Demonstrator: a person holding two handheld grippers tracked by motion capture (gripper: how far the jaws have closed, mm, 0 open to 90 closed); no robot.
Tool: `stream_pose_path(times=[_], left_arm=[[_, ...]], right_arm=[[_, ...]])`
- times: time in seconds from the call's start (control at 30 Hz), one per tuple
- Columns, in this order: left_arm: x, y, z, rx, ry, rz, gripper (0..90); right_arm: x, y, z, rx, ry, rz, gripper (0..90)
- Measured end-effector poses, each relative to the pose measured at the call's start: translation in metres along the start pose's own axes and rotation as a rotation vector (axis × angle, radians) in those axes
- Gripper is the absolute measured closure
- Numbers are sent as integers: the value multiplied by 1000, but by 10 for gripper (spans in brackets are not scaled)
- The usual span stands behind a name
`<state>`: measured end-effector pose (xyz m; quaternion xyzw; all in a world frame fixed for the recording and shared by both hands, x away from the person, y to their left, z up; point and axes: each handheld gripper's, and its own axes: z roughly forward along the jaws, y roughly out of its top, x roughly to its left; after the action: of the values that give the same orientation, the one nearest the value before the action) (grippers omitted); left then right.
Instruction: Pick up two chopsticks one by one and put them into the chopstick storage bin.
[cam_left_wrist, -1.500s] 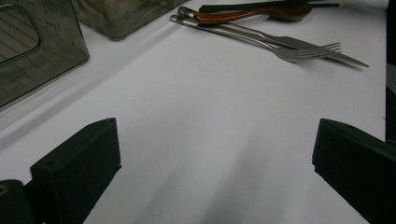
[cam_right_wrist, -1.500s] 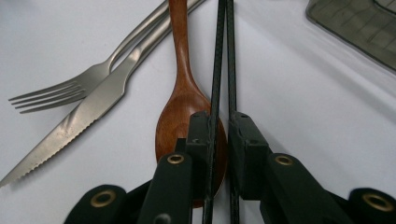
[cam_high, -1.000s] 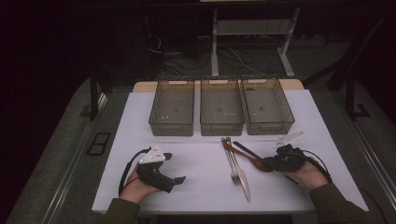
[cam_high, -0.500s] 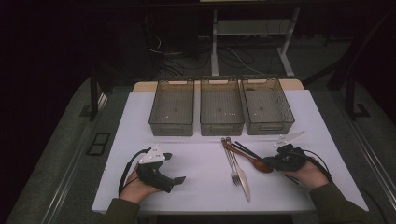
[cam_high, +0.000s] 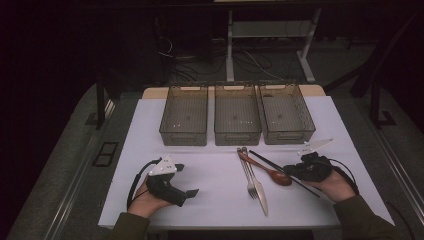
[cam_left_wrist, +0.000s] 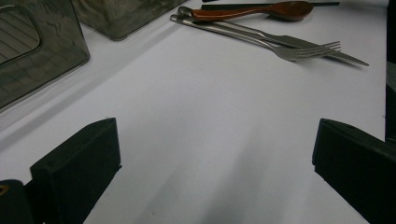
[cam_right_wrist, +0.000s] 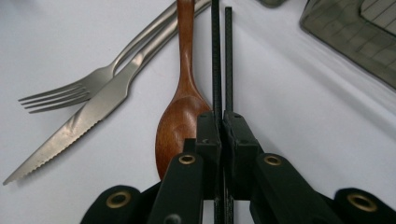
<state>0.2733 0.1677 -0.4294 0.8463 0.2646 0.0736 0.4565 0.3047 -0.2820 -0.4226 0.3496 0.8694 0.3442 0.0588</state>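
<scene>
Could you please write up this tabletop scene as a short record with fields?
Surface: white table
Bins: three clear mesh bins in a row at the far side, nothing visible inside
Cutlery: fork, knife and wooden spoon lying close together
Right gripper: shut on a pair of black chopsticks, beside the spoon's bowl
Left gripper: open, jaws wide apart over bare table, holding nothing
</scene>
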Motion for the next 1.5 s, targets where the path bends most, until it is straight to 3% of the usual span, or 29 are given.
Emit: stream_pose_path(times=[0.63, 1.5], left_arm=[[-1, 0, 1, -3, -4, -4, 0], [-1, 0, 3, -6, -5, -4, 0]], right_arm=[[2, 8, -16, -90, 49, 11, 841], [3, 36, -11, -155, 67, -3, 841]])
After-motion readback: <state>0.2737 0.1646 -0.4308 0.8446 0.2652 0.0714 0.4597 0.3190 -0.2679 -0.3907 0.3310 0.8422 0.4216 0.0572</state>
